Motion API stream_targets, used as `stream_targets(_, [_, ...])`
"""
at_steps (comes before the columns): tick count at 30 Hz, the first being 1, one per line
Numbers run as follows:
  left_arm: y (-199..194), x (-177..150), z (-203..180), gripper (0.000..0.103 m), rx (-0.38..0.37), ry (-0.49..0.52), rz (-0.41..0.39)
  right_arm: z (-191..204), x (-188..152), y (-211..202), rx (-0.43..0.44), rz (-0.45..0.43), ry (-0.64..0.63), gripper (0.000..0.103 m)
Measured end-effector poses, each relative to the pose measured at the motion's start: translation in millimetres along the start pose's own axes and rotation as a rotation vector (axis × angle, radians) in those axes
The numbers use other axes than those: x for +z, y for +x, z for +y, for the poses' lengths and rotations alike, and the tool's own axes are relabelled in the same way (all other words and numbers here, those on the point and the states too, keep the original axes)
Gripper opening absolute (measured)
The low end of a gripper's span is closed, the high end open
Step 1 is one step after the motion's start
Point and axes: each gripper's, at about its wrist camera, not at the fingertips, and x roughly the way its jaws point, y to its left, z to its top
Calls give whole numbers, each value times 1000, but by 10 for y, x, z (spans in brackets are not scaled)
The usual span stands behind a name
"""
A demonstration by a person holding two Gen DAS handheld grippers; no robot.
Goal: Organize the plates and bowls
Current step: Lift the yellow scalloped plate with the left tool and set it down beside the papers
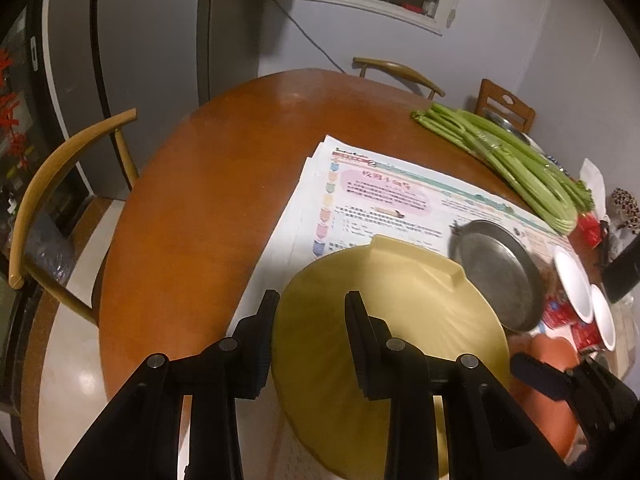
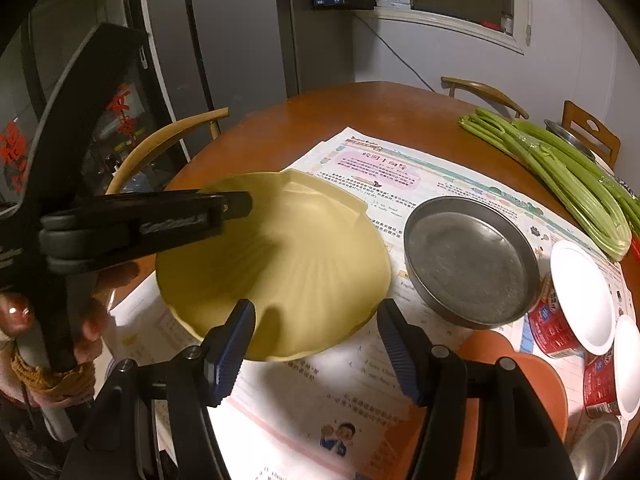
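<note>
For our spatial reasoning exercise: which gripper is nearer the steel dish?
Right. The right gripper hovers just beside the steel dish; the left gripper clamps the yellow plate at its rim, on the side away from the dish.

Home dining area, round wooden table (image 1: 192, 184) at centre, curved-back chairs (image 1: 48, 184) around it, celery (image 2: 568, 176) upper right, window sill (image 2: 448, 20) at top.

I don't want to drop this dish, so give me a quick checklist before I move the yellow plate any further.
1. Left claw clamped on the yellow plate rim: ok.
2. Right claw free to help: ok, open, holding nothing.
3. Plate level: not ok, looks tilted.
4. Metal dish empty: ok.
5. Grip firm enough for carrying: cannot tell.
</note>
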Motion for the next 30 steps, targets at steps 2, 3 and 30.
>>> stream_targets(2, [107,25,11,34,-23,-8,19,24,11,26,31,-5,3,64])
stream_targets(3, [153,33,10,34,-25,-8,28,63,9,31,38,-13,-5,64])
stream_targets(30, [413,93,-45,39,29,42,25,-82,-115,230,12,48,54,65])
